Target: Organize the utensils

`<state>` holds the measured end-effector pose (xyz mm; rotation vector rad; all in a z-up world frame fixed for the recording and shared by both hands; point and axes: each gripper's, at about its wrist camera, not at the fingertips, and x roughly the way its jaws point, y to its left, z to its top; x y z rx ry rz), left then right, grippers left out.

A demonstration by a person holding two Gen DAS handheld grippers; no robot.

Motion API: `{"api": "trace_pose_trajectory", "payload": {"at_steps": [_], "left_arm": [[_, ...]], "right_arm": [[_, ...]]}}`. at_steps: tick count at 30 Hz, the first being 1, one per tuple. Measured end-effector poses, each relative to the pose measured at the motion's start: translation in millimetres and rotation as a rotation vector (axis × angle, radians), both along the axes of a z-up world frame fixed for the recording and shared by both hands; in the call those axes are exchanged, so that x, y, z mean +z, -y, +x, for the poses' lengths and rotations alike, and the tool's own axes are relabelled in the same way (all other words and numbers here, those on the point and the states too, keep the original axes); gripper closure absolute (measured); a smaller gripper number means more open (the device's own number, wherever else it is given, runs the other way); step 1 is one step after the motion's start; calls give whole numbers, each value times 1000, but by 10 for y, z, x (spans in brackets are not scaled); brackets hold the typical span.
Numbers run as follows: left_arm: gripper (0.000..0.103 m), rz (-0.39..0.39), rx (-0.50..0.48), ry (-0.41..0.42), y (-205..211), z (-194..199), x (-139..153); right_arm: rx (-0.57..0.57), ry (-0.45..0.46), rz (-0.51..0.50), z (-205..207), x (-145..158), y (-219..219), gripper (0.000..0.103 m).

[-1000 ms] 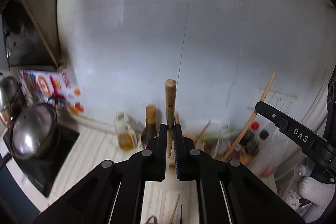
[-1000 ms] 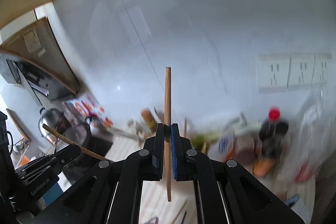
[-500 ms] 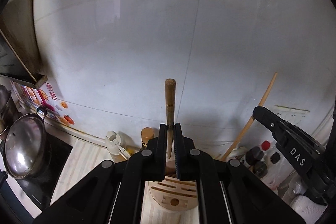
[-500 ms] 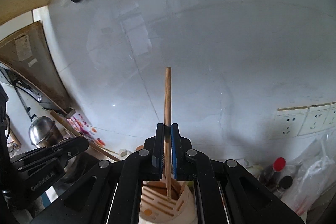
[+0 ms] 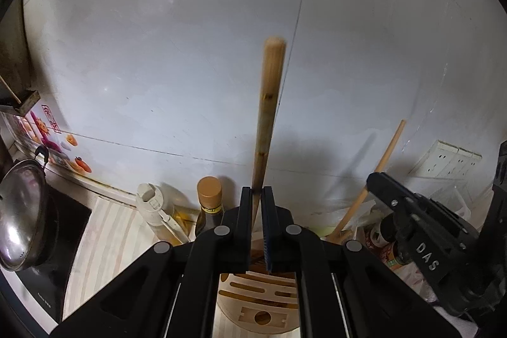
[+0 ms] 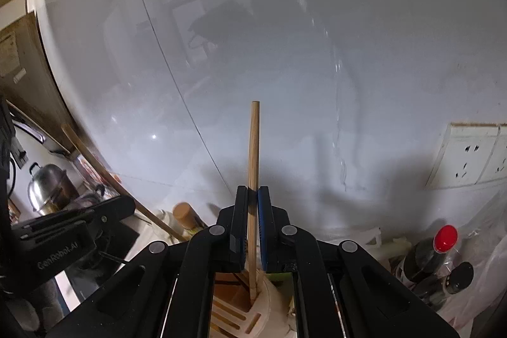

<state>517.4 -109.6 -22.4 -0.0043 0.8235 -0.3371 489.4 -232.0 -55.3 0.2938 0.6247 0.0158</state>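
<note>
- The left tool (image 5: 257,205) is clamped on a thick wooden handle (image 5: 267,116), held upright above the round slotted wooden holder (image 5: 258,303) on the table.
- The right tool (image 6: 250,205) pinches a thin wooden stick (image 6: 253,154); its lower end sits at, or just in, a slot of the holder (image 6: 250,315).
- As I judge it, neither utensil is seated yet; lowering and release remain.

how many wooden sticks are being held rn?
2. A thick stick is clamped in the left gripper; a thin stick is clamped in the right gripper, its lower end at the slotted holder. Others may be hidden.
</note>
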Motion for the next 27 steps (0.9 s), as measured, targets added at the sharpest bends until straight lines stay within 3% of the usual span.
{"api": "trace_pose_trajectory", "payload": {"at_steps": [7, 17, 27], "left_arm": [[100, -6, 1, -6, -12, 45, -65], [102, -91, -1, 47, -101, 36, 178], [102, -77, 18, 25, -151, 33, 118]], "right_arm": [[10, -24, -6, 51, -184, -65, 97], [-6, 0, 3, 37, -133, -46, 97], [-4, -2, 11, 27, -155, -54, 97]]}}
